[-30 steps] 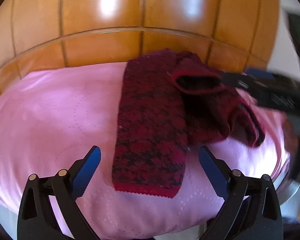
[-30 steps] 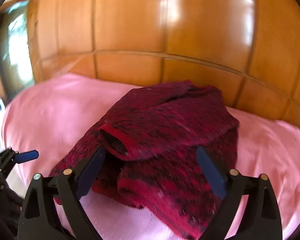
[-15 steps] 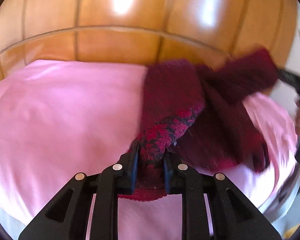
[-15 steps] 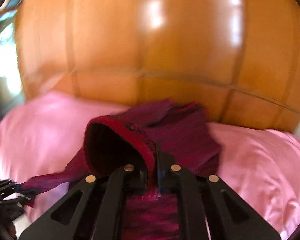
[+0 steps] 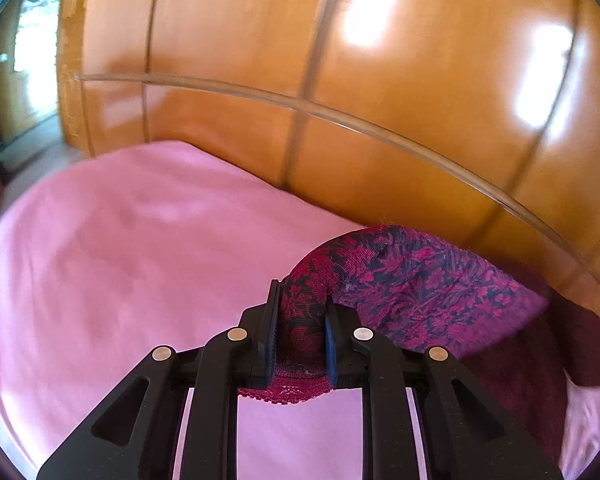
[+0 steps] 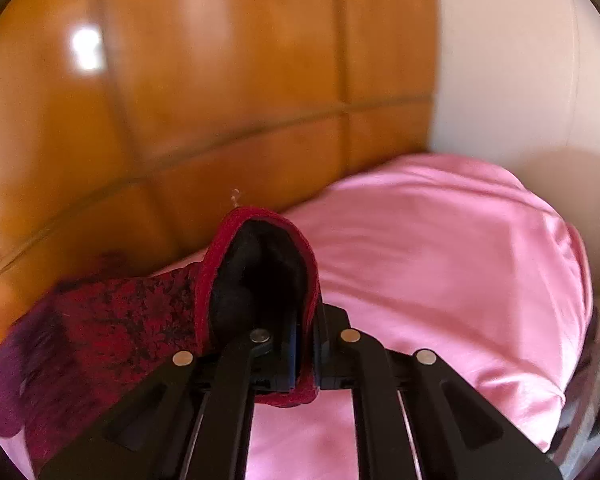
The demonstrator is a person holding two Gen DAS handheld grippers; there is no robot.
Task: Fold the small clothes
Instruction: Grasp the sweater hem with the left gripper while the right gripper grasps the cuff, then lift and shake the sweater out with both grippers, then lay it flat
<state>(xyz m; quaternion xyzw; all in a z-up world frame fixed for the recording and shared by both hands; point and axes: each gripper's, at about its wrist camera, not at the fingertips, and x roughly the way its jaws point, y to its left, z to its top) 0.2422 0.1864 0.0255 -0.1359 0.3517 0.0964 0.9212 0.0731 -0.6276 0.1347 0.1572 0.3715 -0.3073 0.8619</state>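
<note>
Left wrist view: the left gripper (image 5: 300, 334) points down over the pink sheet (image 5: 132, 264), rolled slightly, its jaws clamped on a bunched hem of the red sweater (image 5: 412, 292), which trails off to the right before the wooden headboard (image 5: 340, 80). Right wrist view: the right gripper (image 6: 305, 350), angled downward, has closed tight on the sweater's cuff (image 6: 260, 272), whose dark opening stands up above the jaws while the sleeve hangs left over the sheet.

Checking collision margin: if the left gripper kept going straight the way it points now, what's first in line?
Beyond the red knit garment clamped in the left gripper, probably the pink bedcover, with the wooden headboard just behind. Depth is unclear.
</note>
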